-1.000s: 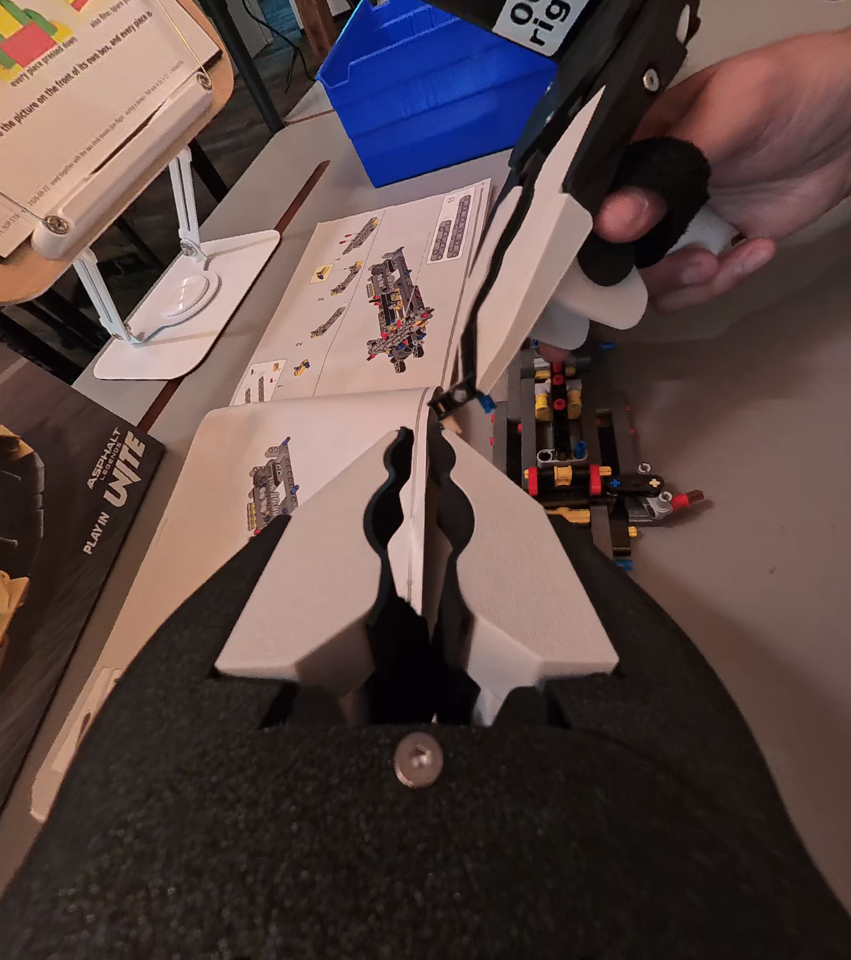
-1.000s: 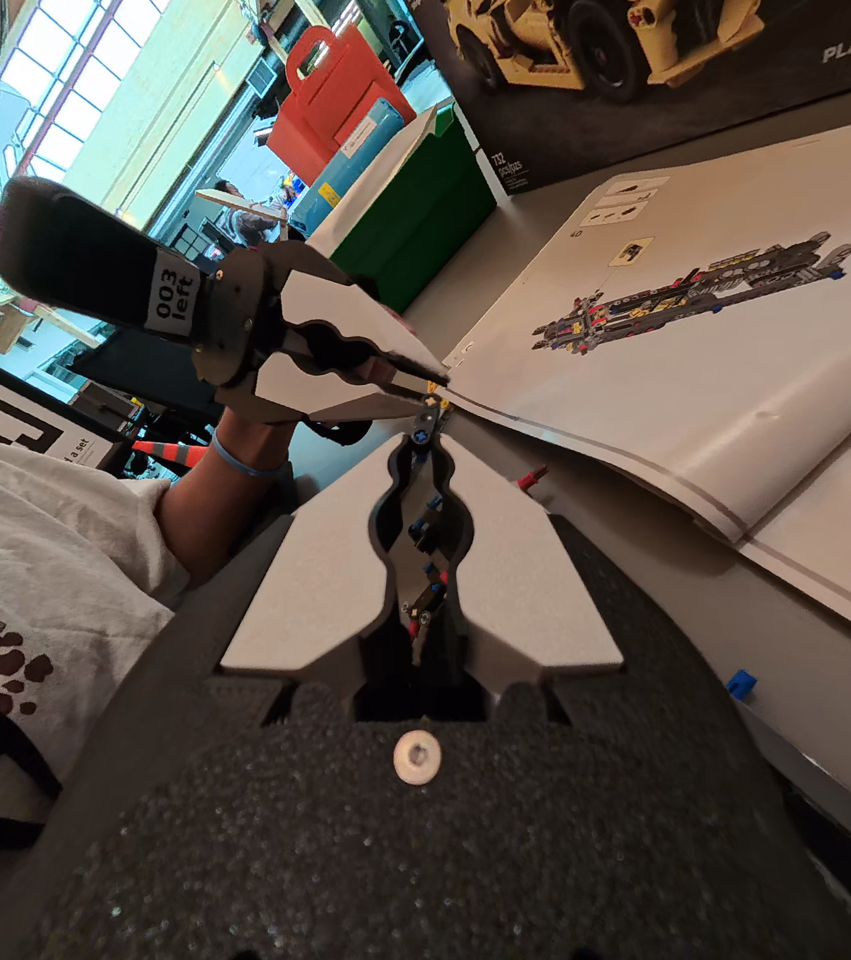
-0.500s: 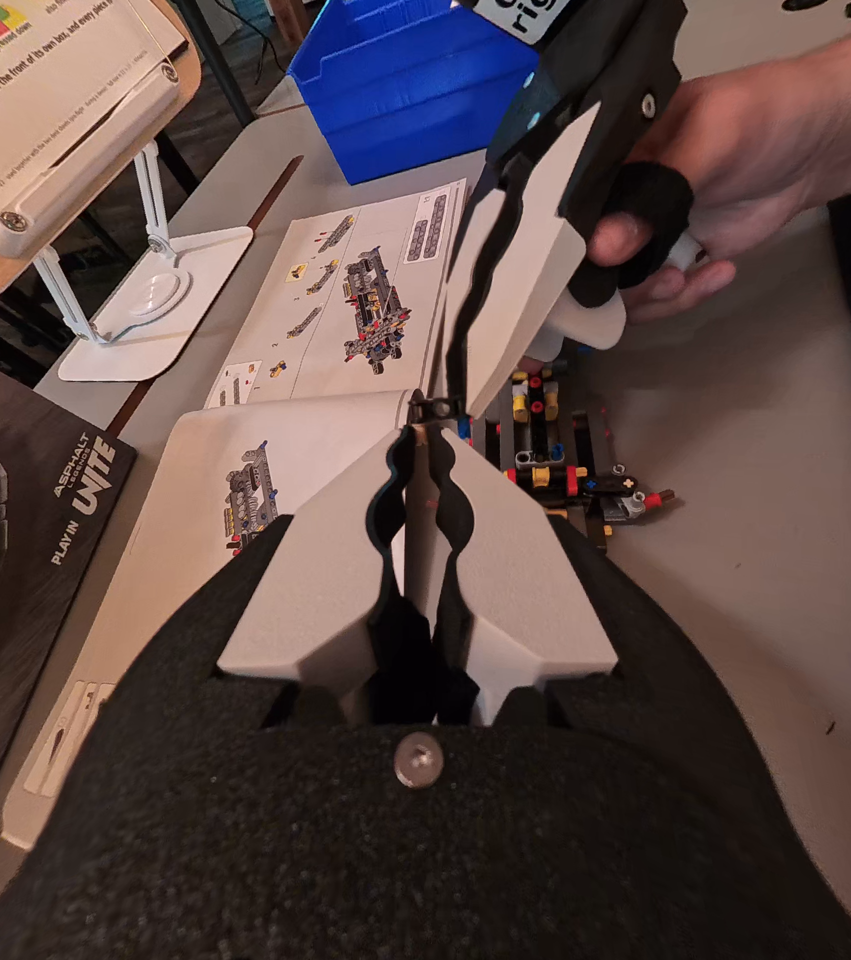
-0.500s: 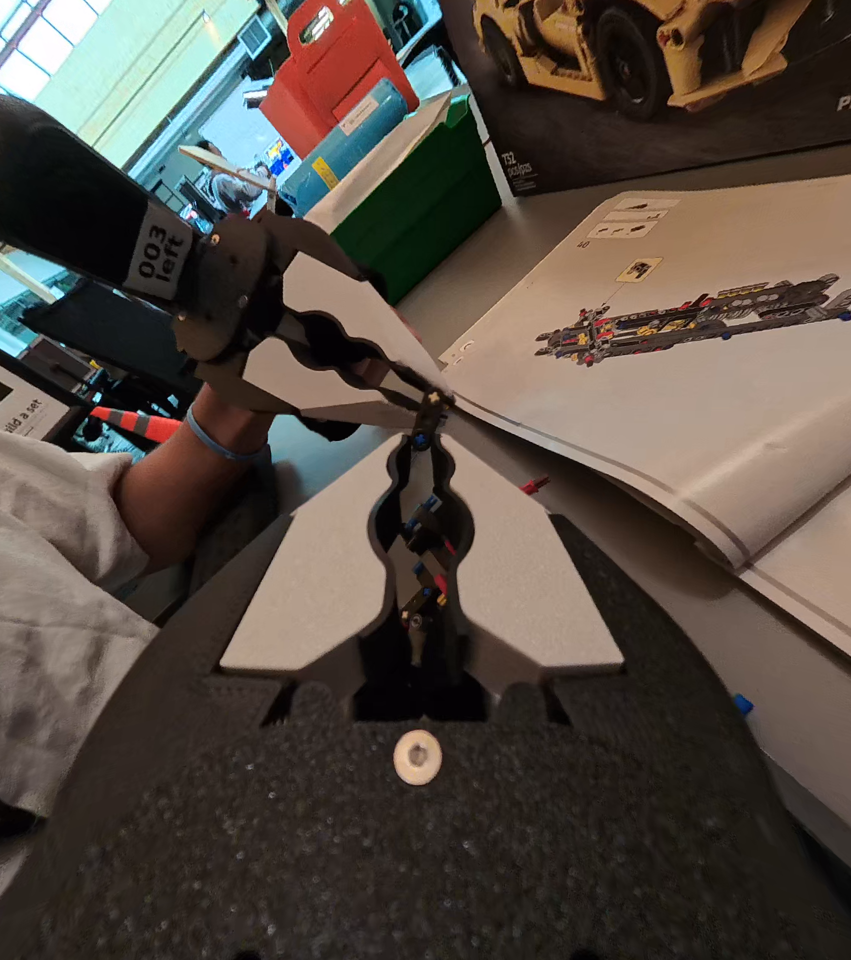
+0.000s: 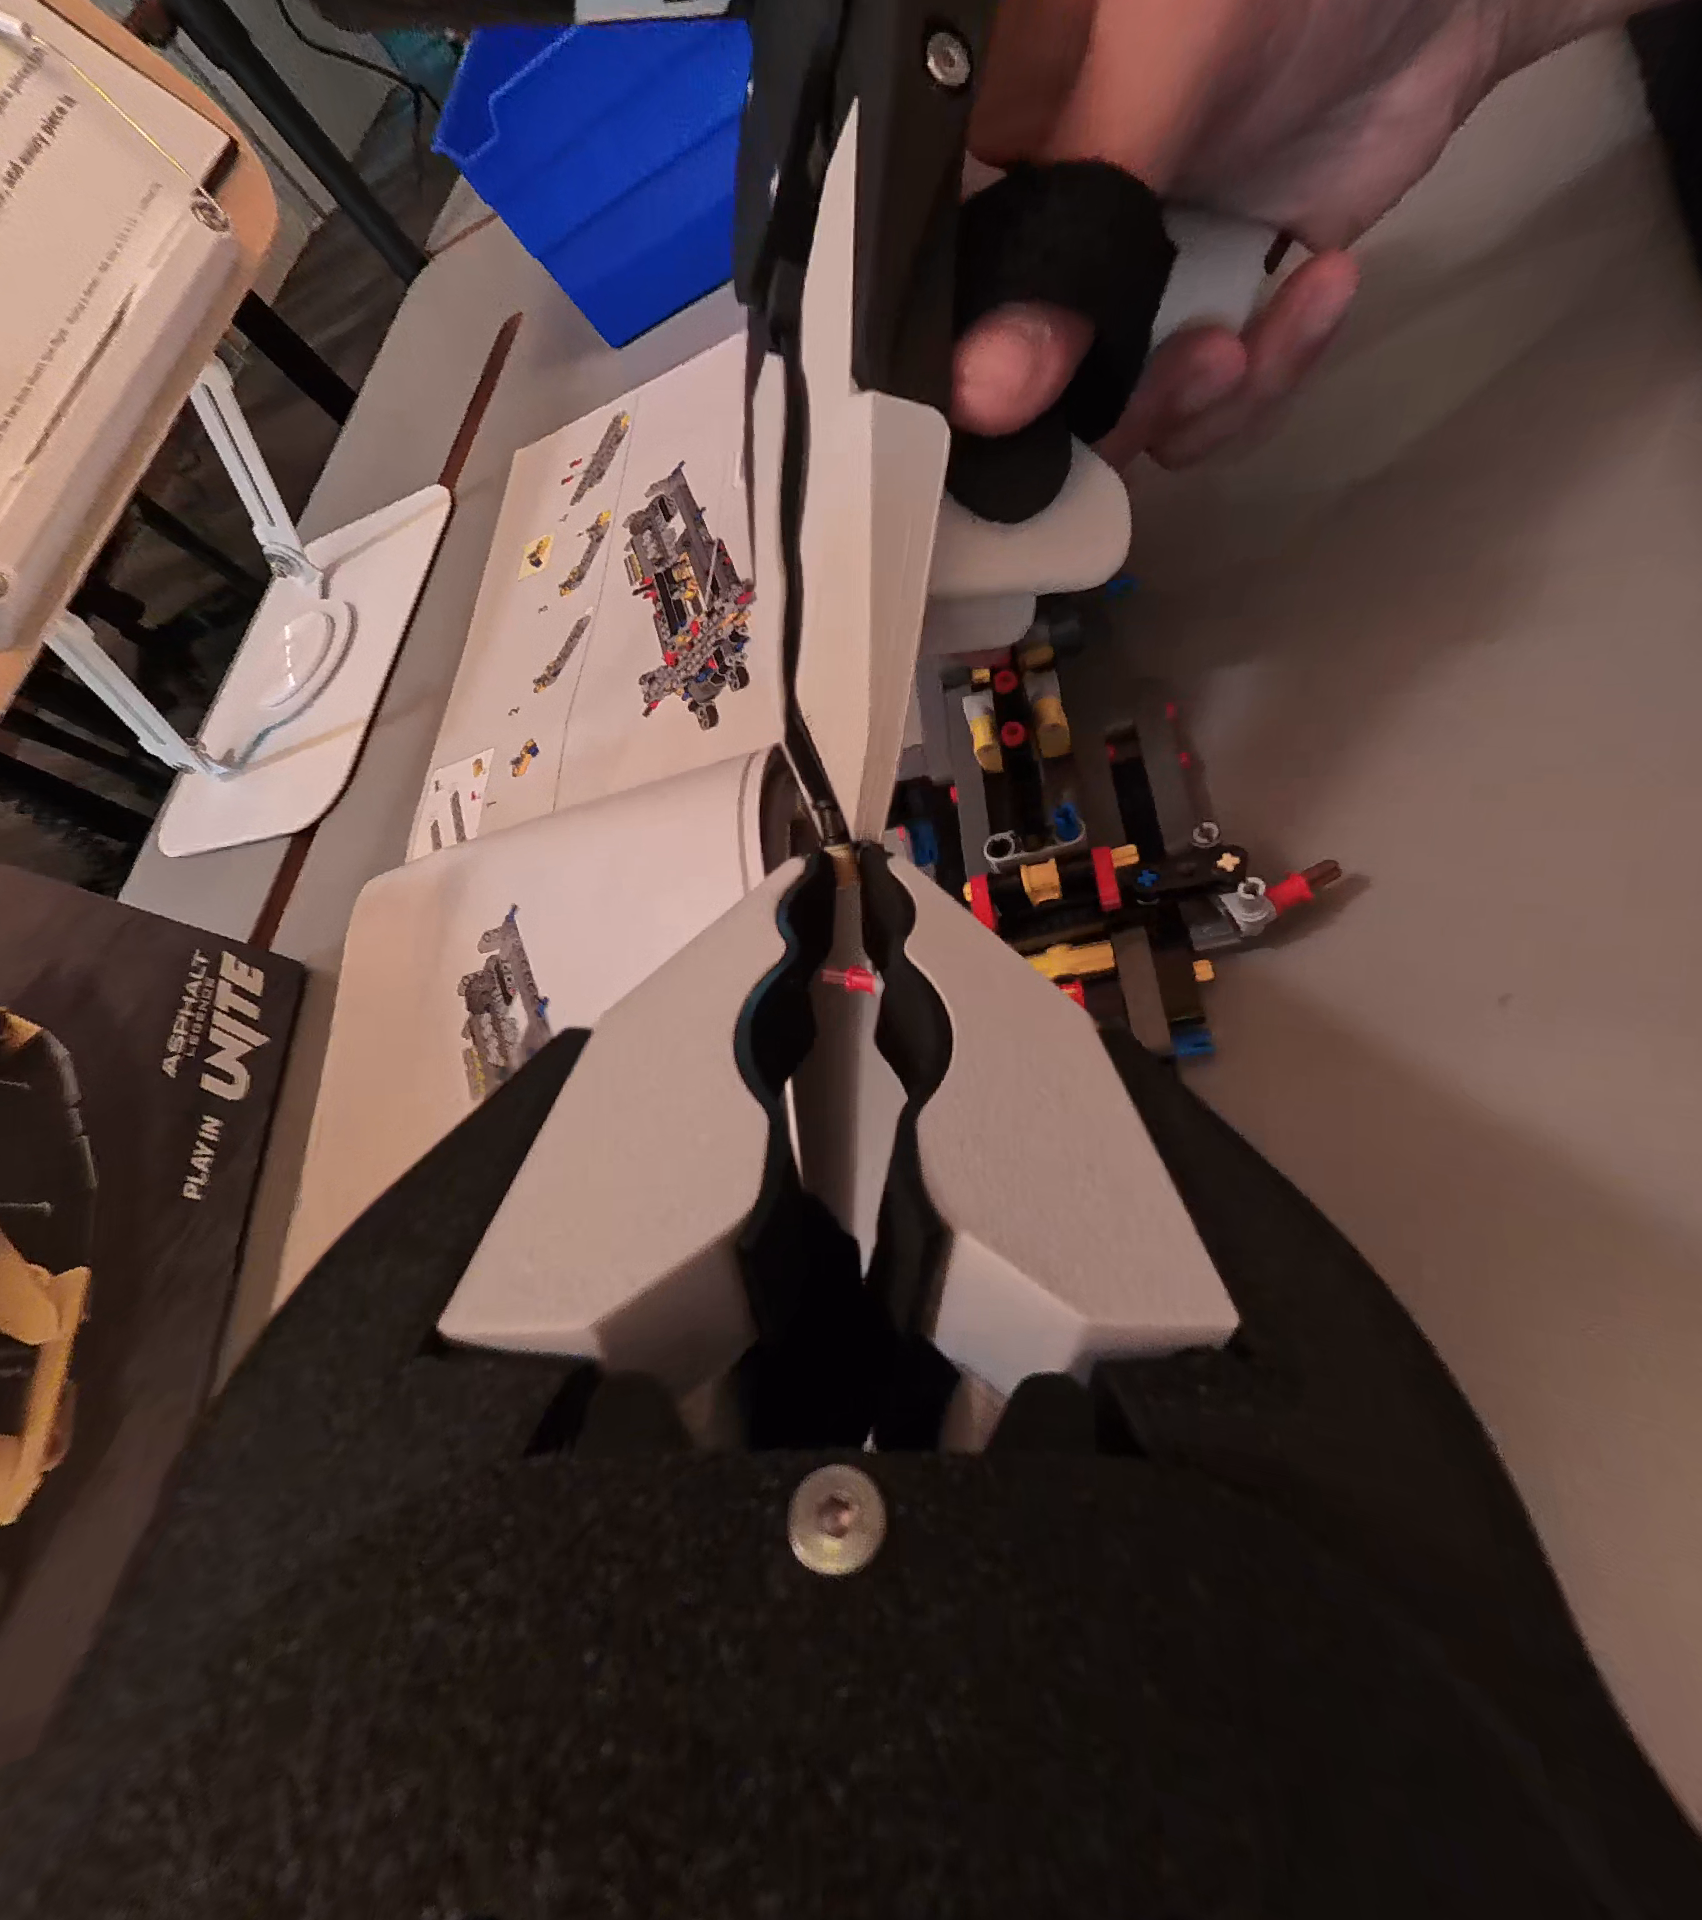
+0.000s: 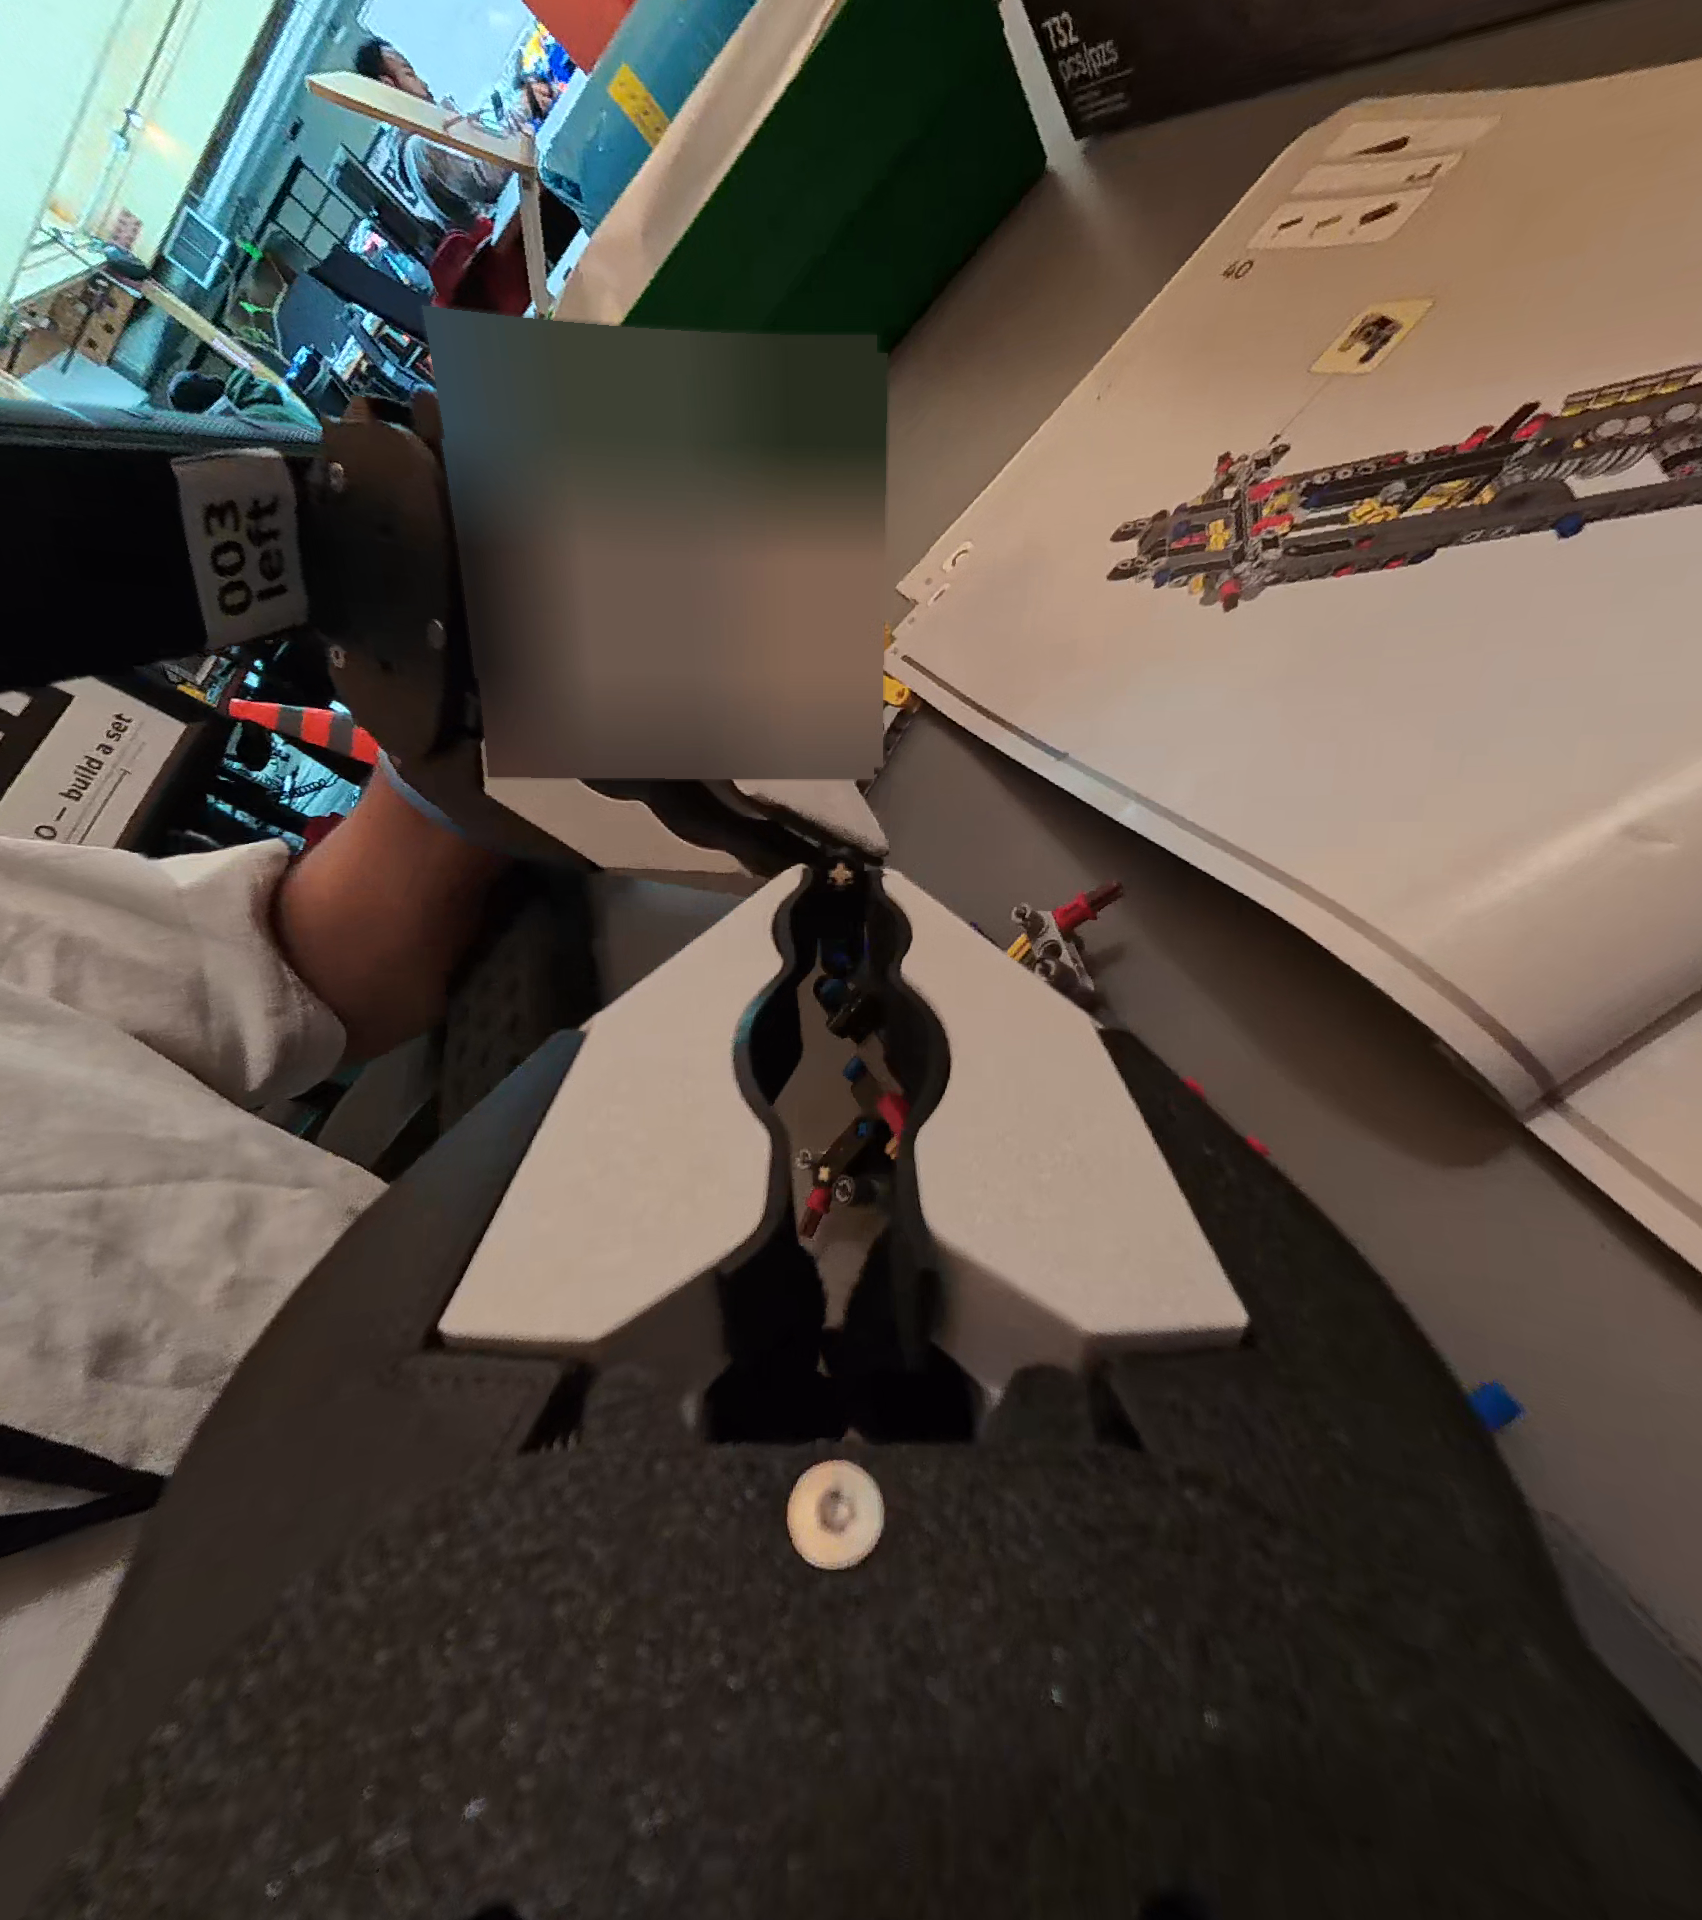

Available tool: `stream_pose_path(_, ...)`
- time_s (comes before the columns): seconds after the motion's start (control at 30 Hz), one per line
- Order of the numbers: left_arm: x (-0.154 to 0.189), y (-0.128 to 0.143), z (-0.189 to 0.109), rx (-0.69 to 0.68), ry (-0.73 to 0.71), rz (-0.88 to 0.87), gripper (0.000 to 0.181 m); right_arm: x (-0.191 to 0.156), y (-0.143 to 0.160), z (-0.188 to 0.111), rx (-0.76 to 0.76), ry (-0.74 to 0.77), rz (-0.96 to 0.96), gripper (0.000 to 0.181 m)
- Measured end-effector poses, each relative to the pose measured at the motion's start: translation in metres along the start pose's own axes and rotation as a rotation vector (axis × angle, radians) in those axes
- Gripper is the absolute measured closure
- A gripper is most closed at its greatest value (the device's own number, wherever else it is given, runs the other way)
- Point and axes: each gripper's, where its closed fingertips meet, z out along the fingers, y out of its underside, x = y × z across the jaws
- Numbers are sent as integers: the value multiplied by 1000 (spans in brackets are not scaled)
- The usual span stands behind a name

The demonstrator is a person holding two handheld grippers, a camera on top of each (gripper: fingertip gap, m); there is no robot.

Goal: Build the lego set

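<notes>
My left gripper (image 5: 842,857) is shut on a small tan pin (image 5: 841,852) at its fingertips. My right gripper (image 5: 826,816) comes down from above, tip to tip with it, shut on a small black connector (image 5: 823,805). In the right wrist view my right gripper (image 6: 842,878) pinches the black connector (image 6: 839,875), which shows a tan cross end. The left gripper (image 6: 852,831) meets it from the left, partly behind a blur patch. The dark Lego chassis (image 5: 1086,883) lies on the table just right of the tips; it also shows in the right wrist view (image 6: 1055,935). A red pin (image 5: 852,979) lies below the left jaws.
The open instruction booklet (image 5: 618,644) lies left of the chassis and also shows in the right wrist view (image 6: 1398,727). A blue bin (image 5: 618,177) stands behind it. The set's box (image 5: 47,1143) and a white document stand (image 5: 307,665) are at the left. A green bin (image 6: 826,187) and a loose blue piece (image 6: 1496,1408) show in the right wrist view.
Both grippers stayed tip to tip while shifting. The right gripper turned more upright over the left one's tip, and the left gripper turned more level in the right wrist view.
</notes>
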Motion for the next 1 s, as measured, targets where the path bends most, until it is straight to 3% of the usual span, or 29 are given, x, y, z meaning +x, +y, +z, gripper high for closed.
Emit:
stream_pose_path(0.13, 13, 12, -7, -37, 75, -135, 179, -1, 5, 0, -38, 70, -45, 176)
stream_pose_path(0.23, 23, 44, -16, -149, 137, -331, 142, 9, 2, -16, -46, 209, -107, 176)
stream_pose_path(0.37, 38, 45, -17, -141, 198, -373, 125, -5, 11, -28, 4, 160, -32, 176)
stream_pose_path(0.47, 40, 51, -8, -188, 197, -350, 122, -9, 40, -35, -17, 181, 2, 176)
stream_pose_path(0.63, 52, 45, -8, -191, 228, -355, 136, 18, 80, -67, -54, 419, 23, 176)
stream_pose_path(0.9, 104, 17, -5, -197, 303, -336, 141, 31, 84, -82, -57, 525, -11, 175)
stream_pose_path(1.0, 130, -1, -4, -173, 359, -325, 132, 23, 90, -89, -73, 503, -54, 175)
